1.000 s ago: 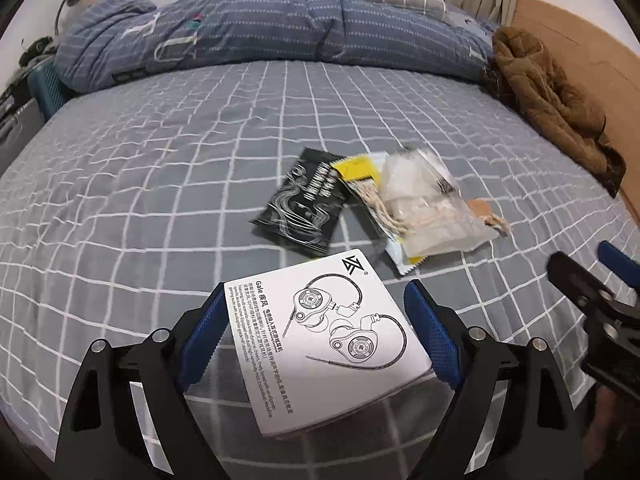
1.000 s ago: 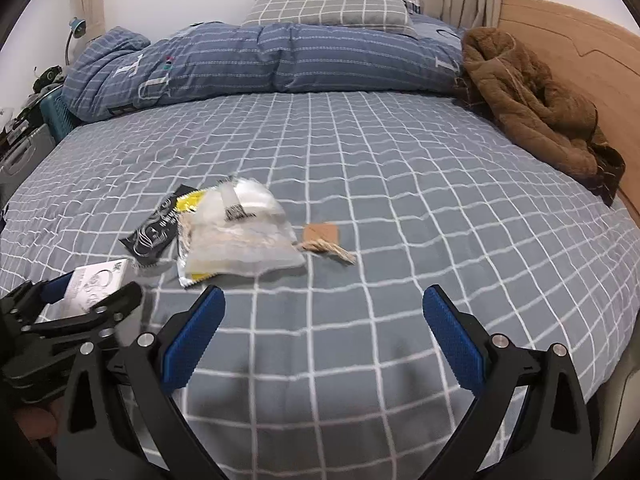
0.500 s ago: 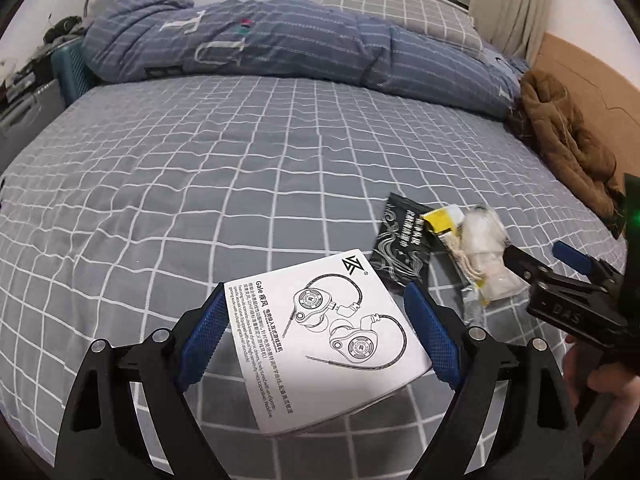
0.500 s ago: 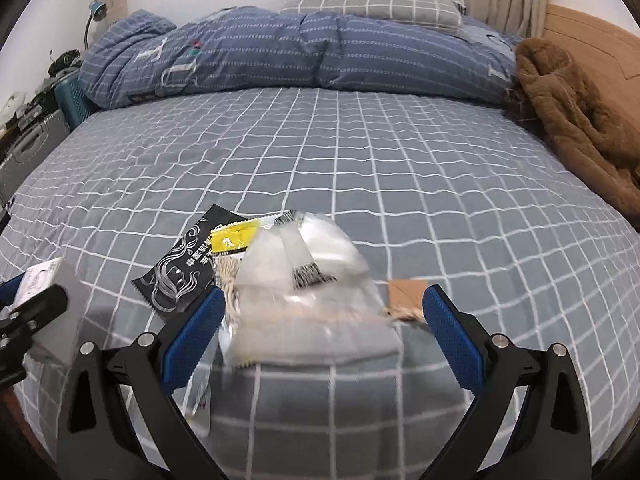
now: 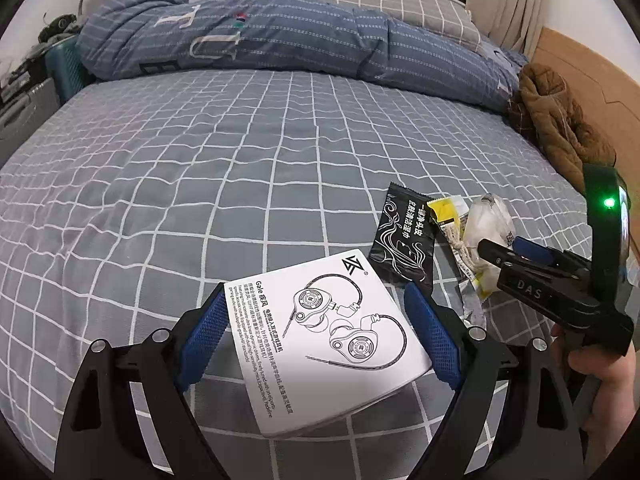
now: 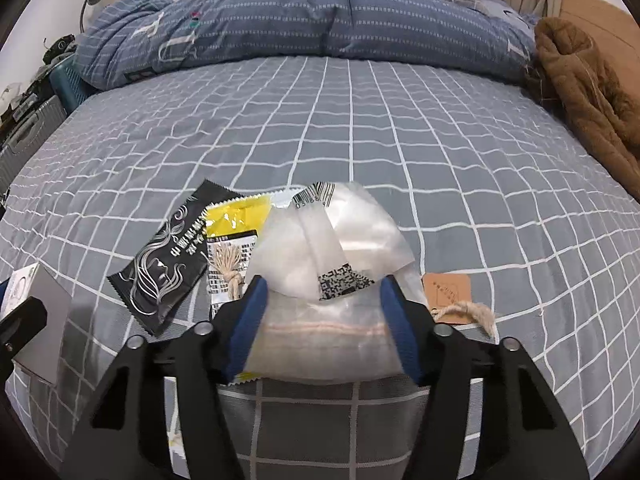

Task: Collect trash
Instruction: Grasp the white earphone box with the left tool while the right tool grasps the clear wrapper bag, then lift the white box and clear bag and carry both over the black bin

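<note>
the left claw is grasping one white earphone instruction leaflet, which is sitting tilted between its two blue pads, one pad pressing on each side edge. the leaflet is hanging clear above the bed, near the bed's front edge.

the right claw is straddling one clear plastic bag, with one blue pad standing at each side of the bag. the jaws are narrowed around the bag, but it is not possible to tell whether the pads are actually pinching it or only touching it. the bag is lying on the bed, and it is carrying two printed code labels.

four more trash items are lying on the bed:
- one black wet-wipe sachet, lying to the left of the bag, flat on the sheet.
- one yellow-topped wrapper, lying between the sachet and the bag, partly under the bag.
- one knotted piece of twine, lying on that wrapper.
- one brown card tag with a cord, lying just right of the bag.

in the left wrist view the right claw is appearing from the side, with its tips over the bag.

one folded blue duvet, one grey checked pillow and one brown jacket are lying along the far and right sides of the bed.
</note>
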